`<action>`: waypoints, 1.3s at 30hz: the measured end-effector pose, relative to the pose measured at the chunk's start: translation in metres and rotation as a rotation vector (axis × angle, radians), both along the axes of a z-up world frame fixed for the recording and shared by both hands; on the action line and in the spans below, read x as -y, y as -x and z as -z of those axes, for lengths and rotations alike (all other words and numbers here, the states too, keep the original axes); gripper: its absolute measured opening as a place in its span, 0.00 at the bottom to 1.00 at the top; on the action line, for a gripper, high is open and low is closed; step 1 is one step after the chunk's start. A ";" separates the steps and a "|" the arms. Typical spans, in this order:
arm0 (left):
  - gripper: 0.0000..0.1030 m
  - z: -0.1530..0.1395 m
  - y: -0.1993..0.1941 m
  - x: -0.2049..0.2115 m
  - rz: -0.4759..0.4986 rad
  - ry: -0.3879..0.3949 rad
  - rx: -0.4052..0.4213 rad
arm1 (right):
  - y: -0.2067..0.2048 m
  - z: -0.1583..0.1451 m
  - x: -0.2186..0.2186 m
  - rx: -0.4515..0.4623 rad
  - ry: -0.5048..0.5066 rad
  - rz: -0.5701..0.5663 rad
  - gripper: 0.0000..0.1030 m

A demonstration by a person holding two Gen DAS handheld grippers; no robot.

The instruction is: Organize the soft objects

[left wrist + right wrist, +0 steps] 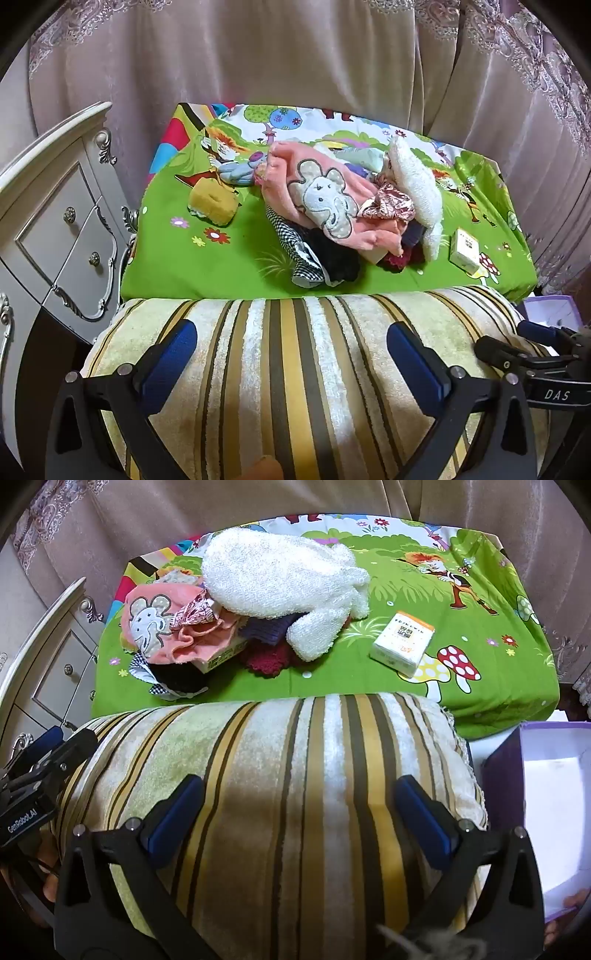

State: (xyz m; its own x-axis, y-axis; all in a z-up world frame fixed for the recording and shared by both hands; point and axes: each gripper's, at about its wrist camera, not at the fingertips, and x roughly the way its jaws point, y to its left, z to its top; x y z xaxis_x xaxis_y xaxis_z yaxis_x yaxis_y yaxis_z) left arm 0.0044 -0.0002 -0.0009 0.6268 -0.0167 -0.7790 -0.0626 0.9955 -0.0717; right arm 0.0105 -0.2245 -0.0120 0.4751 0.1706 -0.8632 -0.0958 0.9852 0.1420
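Both the left gripper [291, 354] and the right gripper [299, 812] are spreading their blue-padded fingers wide over the striped cream-and-gold velvet cushion [295, 369], gripping nothing. Beyond the fingers, the jumbled heap of soft clothes and towels [332, 206] is lying unsorted on the green cartoon-print sheet [207, 266], so most of the organizing appears to be remaining. A purple box [546, 812], right of the right fingers, is being cut off, and the cushion is hiding what it is resting on.
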 end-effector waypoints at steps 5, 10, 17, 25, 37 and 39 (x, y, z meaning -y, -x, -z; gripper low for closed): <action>1.00 -0.003 0.004 -0.002 0.002 0.005 0.023 | -0.001 0.000 0.000 -0.003 0.004 -0.001 1.00; 1.00 0.001 0.006 0.001 0.004 -0.006 0.010 | 0.000 0.000 -0.001 0.002 0.005 -0.002 1.00; 1.00 0.001 0.006 0.001 0.006 -0.004 0.007 | 0.000 0.000 0.000 0.000 0.003 0.000 1.00; 1.00 0.001 0.006 0.002 0.007 -0.006 0.006 | 0.000 0.000 0.000 0.000 0.004 -0.001 1.00; 1.00 0.001 0.006 0.003 0.006 -0.005 0.005 | 0.000 0.000 0.000 0.000 0.003 -0.001 1.00; 1.00 0.001 0.006 0.003 0.007 -0.006 0.005 | 0.000 0.000 0.000 0.000 0.003 -0.001 1.00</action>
State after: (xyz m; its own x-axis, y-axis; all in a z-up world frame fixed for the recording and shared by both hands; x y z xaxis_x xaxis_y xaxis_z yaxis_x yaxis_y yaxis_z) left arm -0.0016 -0.0031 -0.0023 0.6307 -0.0167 -0.7759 -0.0553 0.9963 -0.0664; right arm 0.0107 -0.2245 -0.0118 0.4751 0.1685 -0.8636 -0.0972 0.9855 0.1387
